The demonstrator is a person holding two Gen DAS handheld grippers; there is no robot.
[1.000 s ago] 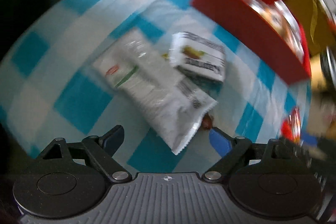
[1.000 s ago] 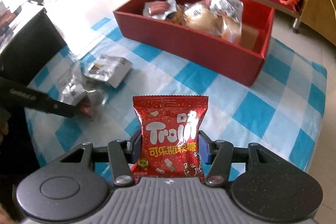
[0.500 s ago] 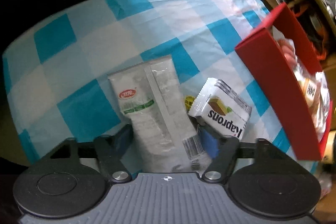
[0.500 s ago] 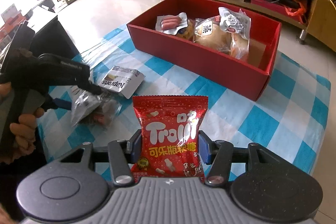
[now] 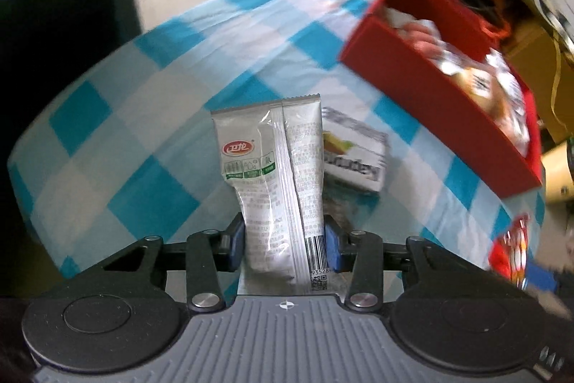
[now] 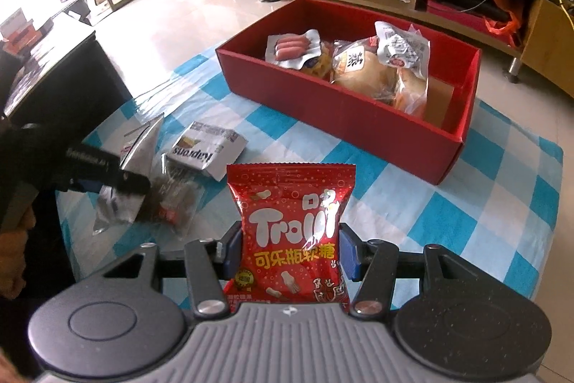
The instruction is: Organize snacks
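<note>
Snacks were clamped upright in both grippers: silver packet (image 5: pixel 276 174) left (image 5: pixel 285 241), Trolli bag (image 6: pixel 292 228) right (image 6: pixel 287 259), box (image 6: pixel 358 117) ahead, nearer the right.

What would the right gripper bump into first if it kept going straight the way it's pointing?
Probably the checkered tablecloth, short of the red box. The right gripper points steeply down, clamped on the red Trolli bag, so the bag's top edge would likely land first. Depth is hard to judge.
</note>
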